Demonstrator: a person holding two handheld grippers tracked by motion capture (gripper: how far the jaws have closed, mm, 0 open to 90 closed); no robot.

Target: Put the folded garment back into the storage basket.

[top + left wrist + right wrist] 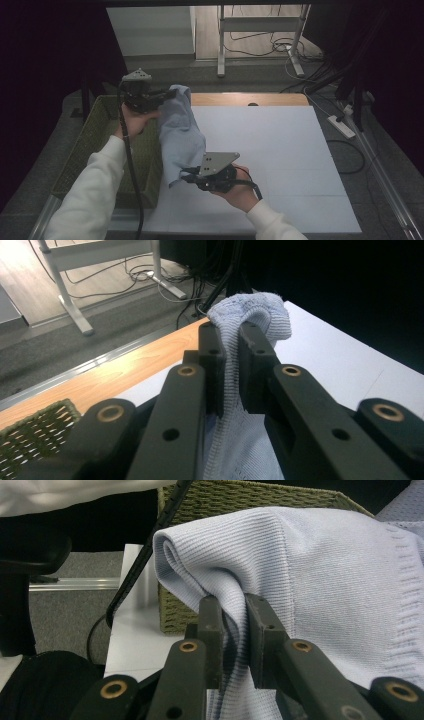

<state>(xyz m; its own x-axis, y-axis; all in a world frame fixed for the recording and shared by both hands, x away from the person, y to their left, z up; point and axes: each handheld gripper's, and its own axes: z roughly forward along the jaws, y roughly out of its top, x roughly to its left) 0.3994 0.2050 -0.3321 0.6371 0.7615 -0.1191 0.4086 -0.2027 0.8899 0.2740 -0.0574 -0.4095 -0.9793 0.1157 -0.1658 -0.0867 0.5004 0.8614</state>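
Note:
A pale blue knitted cloth (181,131) hangs in the air between both grippers, above the left edge of the white table. My left gripper (167,94) is raised at the upper left and is shut on the cloth's top corner (250,315), which bulges out past the jaws. Lower down and nearer the person, my right gripper (186,176) is shut on a folded lower edge of the cloth (220,565). In each gripper view the fabric is pinched flat between the two black jaws.
A woven green basket (92,145) stands at the table's left side, just beside and below the hanging cloth. The white table top (270,150) stretches to the right, with a wooden strip (280,99) at its far edge. Cables and a metal frame lie on the floor beyond.

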